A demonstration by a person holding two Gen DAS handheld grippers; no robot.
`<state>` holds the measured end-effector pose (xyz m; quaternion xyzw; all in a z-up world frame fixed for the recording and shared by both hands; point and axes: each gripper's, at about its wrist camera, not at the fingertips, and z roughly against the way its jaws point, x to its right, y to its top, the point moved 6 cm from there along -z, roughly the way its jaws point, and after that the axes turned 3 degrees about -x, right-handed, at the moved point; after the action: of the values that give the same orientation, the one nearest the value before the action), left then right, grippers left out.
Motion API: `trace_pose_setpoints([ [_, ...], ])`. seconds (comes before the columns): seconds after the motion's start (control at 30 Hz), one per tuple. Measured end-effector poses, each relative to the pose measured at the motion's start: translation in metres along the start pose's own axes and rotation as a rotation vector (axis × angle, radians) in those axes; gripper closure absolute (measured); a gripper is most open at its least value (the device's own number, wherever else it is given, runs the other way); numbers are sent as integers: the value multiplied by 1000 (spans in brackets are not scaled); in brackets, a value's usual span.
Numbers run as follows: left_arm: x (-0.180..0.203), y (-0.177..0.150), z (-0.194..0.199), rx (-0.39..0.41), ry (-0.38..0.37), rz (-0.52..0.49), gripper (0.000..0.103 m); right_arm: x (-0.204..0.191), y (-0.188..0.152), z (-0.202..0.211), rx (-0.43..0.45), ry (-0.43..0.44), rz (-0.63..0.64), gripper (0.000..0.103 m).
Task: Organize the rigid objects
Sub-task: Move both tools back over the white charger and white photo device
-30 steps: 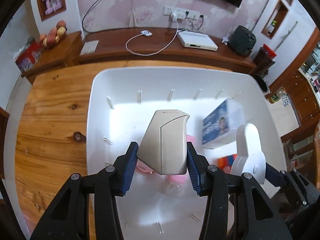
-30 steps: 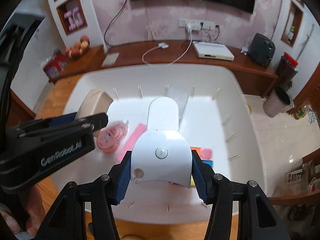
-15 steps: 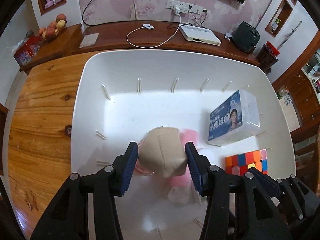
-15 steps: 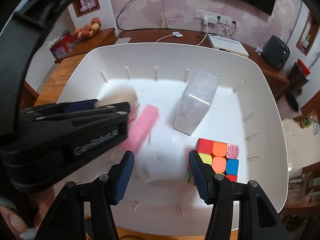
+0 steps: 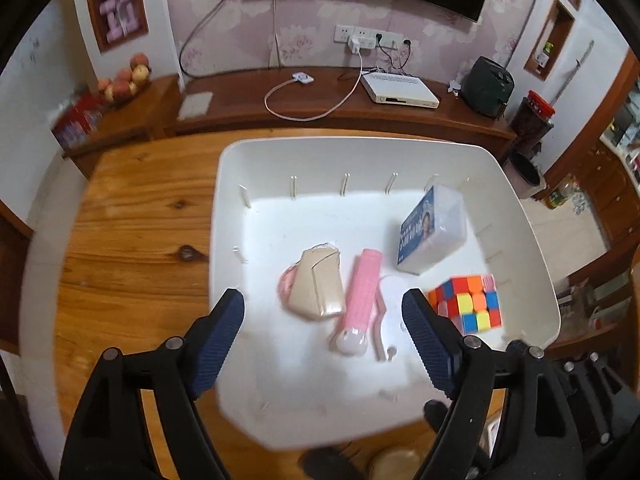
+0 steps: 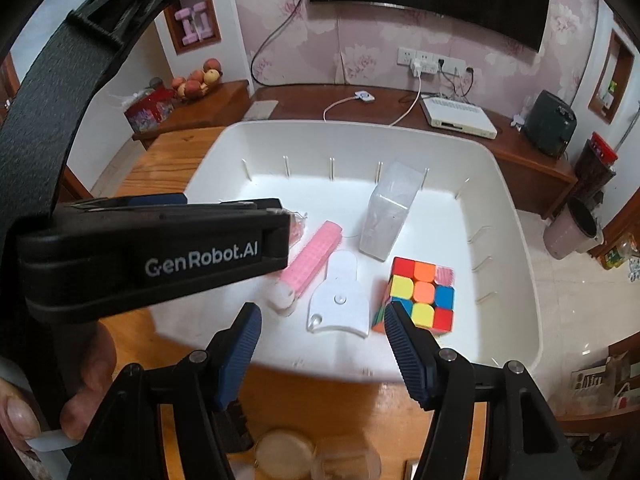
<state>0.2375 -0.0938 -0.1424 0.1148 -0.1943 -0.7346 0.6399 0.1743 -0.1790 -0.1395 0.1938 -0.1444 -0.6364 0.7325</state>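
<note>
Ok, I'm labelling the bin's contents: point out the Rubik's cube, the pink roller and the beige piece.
Rubik's cube (image 6: 423,294): right wrist view, centre tile.
Pink roller (image 5: 363,288): left wrist view, mid-body.
Beige piece (image 5: 318,290): left wrist view, top face.

Both wrist cameras look steeply down, close (right one nearer), sharing the white bin (image 5: 532,248).

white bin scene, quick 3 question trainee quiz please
1. True or false: the left tool is shut on the beige piece.
2. Which lies nearest the cube in the bin? A) white piece B) fruit C) router
3. Fill in: the clear box has a ____ label.

Key: 1 false, both tools are open, right tool too. 2 A. 3 blue.
</note>
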Motion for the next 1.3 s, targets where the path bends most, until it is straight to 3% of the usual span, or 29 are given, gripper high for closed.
trace_pose_setpoints([
  [0.2, 6, -18, 48, 59, 5, -55, 19, -3, -14, 39, 53, 26, -31, 38],
  [0.47, 2, -41, 118, 157, -23, -67, 19, -3, -38, 106, 171, -15, -23, 38],
  [0.63, 1, -63, 135, 177, -36, -91, 18, 1, -56, 136, 236, -55, -18, 32],
  [0.93, 0, -116, 120, 111, -55, -122, 18, 26, -106, 145, 246, -133, -59, 32],
  [1.03, -1, -139, 105, 56, -63, -134, 18, 37, -125, 141, 238, -177, -73, 32],
  [1.3, 9, -192, 59, -103, -87, -171, 18, 86, -169, 88, 98, -187, -200, 32],
])
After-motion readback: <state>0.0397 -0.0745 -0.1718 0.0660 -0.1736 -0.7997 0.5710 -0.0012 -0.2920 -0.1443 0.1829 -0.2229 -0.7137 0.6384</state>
